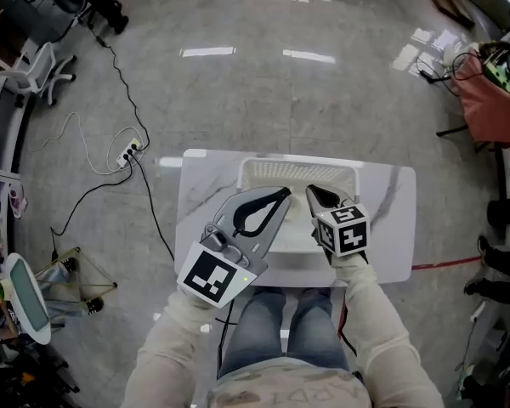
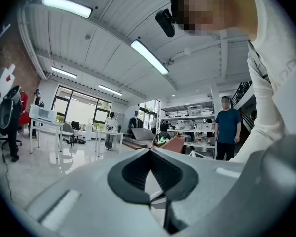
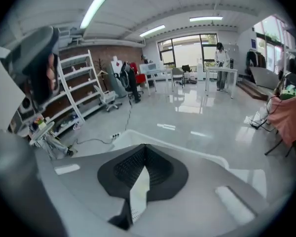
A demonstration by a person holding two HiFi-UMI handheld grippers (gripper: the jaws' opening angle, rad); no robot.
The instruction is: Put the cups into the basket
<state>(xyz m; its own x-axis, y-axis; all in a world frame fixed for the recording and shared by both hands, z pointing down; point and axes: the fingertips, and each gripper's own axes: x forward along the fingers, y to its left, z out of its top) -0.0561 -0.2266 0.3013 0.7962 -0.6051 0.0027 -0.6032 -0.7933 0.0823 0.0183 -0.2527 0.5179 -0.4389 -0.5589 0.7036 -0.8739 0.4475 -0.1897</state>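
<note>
My left gripper (image 2: 149, 150) has its jaws closed tip to tip with nothing between them. My right gripper (image 3: 144, 146) is the same, pinched together and empty. In the head view both sets of tips hang over the middle of the white basket (image 1: 299, 170), near each other. Under the basket is a white table (image 1: 202, 178).

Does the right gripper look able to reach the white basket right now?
Probably yes: the right gripper hangs right over the basket on the table, nothing visible between them, though its jaws are together.
</note>
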